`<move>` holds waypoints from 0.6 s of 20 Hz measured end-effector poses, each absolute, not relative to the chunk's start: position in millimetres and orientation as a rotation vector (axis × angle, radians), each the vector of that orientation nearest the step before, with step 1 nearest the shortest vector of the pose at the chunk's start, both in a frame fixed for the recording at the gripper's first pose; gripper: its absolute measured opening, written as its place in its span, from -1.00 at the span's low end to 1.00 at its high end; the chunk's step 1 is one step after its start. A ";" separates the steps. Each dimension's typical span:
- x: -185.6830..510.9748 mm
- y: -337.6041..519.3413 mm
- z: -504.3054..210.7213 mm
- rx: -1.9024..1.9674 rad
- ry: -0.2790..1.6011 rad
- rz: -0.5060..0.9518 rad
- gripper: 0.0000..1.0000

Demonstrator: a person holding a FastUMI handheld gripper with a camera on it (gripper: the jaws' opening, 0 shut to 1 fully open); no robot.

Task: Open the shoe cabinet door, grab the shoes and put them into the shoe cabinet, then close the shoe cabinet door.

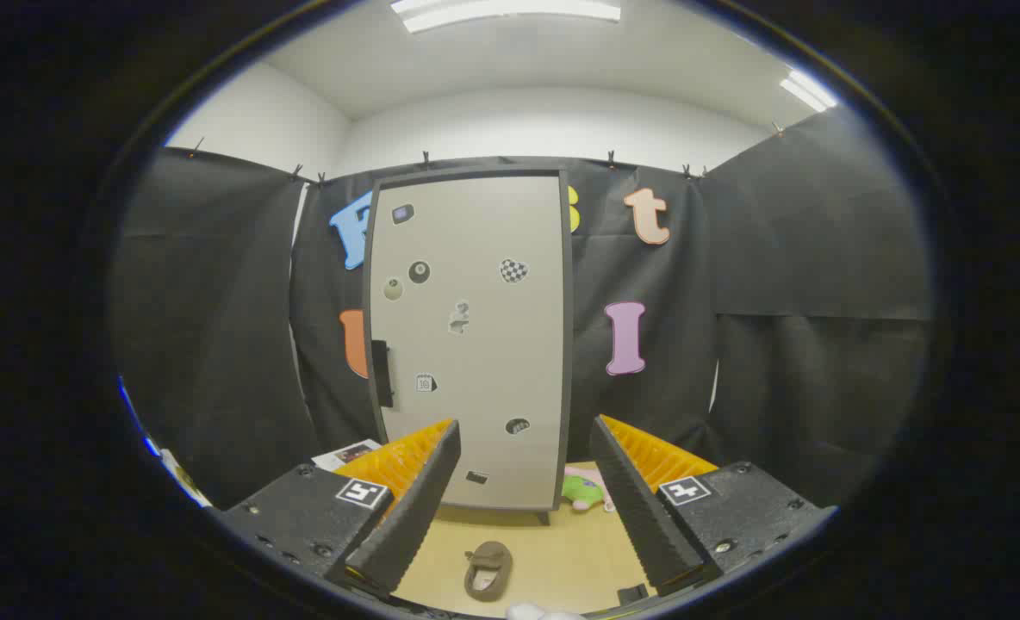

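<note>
A tall grey shoe cabinet (pixel 475 336) stands ahead against the booth wall, its door shut. A dark handle (pixel 380 373) sits on the door's left edge, and several small magnets or stickers dot the door. On the tan floor (pixel 553 551) in front of the cabinet lies a brown shoe (pixel 488 569), low between my fingers. My gripper (pixel 523 448) is open, held well back from the cabinet, with nothing between its fingers.
A pink and green soft toy (pixel 586 491) lies on the floor by the cabinet's right foot. A flat printed sheet (pixel 348 453) lies left of the cabinet base. Something white (pixel 537 612) peeks in at the near floor edge.
</note>
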State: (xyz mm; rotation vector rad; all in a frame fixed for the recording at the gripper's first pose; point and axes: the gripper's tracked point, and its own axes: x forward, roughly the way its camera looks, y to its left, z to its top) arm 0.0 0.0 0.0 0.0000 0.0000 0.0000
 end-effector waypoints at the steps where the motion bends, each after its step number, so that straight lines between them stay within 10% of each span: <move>1: -0.2 1.6 -1.1 -0.002 0.004 0.001 0.99; 12: 4.7 19.3 0.7 -0.029 0.001 -0.005 0.99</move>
